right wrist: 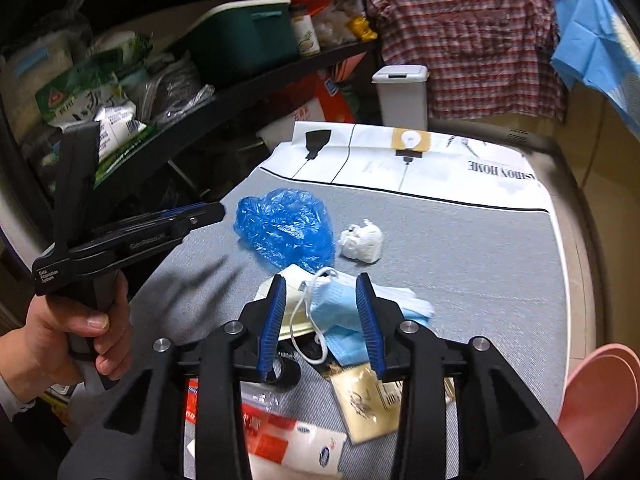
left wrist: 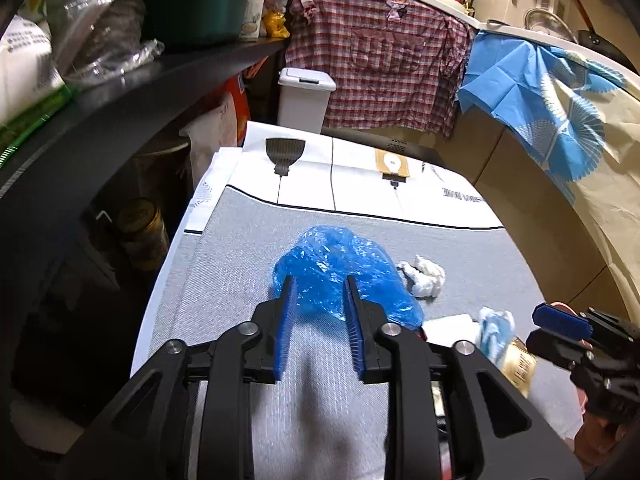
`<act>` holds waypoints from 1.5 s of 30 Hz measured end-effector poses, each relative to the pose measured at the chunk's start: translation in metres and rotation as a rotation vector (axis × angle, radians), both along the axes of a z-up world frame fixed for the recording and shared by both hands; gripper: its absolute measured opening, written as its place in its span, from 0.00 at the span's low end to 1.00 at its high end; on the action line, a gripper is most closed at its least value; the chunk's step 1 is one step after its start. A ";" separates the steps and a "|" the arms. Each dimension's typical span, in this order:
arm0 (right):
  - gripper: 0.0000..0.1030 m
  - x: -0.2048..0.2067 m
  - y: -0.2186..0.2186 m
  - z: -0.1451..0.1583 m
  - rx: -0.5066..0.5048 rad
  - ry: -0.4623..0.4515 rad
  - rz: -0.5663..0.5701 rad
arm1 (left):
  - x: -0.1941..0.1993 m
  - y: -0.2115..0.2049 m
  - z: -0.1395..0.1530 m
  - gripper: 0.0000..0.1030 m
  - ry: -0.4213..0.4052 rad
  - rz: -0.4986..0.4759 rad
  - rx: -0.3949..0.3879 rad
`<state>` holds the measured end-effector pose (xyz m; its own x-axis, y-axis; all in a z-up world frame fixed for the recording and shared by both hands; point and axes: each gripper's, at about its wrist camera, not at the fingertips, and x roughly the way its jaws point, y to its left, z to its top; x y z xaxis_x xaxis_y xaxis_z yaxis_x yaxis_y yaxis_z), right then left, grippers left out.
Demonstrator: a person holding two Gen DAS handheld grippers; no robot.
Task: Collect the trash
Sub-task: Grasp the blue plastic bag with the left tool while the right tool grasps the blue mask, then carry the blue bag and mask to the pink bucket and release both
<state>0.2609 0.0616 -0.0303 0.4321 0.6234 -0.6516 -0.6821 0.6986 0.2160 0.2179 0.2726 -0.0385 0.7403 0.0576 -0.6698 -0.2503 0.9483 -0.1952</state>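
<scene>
A crumpled blue plastic bag (left wrist: 344, 272) lies on the grey tablecloth (left wrist: 240, 280); it also shows in the right wrist view (right wrist: 286, 228). My left gripper (left wrist: 320, 284) is open, its fingertips just over the bag's near edge. A white tissue wad (left wrist: 424, 276) lies right of the bag, seen too in the right view (right wrist: 362, 242). My right gripper (right wrist: 322, 284) is open above a blue face mask (right wrist: 344, 316). A gold packet (right wrist: 366, 404) and a red-and-white wrapper (right wrist: 280, 436) lie nearer me.
A white lidded bin (left wrist: 306, 98) stands beyond the table's far end. A black shelf (right wrist: 192, 92) full of bags and boxes runs along the left. A pink basin (right wrist: 596, 396) sits at the right front. A plaid shirt (left wrist: 380, 52) hangs behind.
</scene>
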 end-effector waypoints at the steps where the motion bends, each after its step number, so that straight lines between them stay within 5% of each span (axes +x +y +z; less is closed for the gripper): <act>1: 0.37 0.001 0.003 -0.002 -0.008 0.001 0.002 | 0.002 0.002 -0.002 0.38 0.001 0.004 -0.003; 15: 0.30 0.011 0.013 -0.023 -0.100 0.018 -0.012 | 0.035 0.009 -0.033 0.43 0.074 0.017 -0.044; 22: 0.02 0.014 0.012 -0.024 -0.110 0.016 -0.010 | 0.035 0.007 -0.035 0.06 0.099 -0.006 -0.037; 45: 0.01 -0.016 -0.034 0.047 -0.042 -0.102 -0.052 | -0.026 -0.018 0.041 0.02 -0.040 0.002 0.049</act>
<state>0.2453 0.0274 0.0172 0.5285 0.5720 -0.6274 -0.6621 0.7402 0.1172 0.1921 0.2550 0.0024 0.7665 0.0914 -0.6358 -0.2454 0.9564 -0.1584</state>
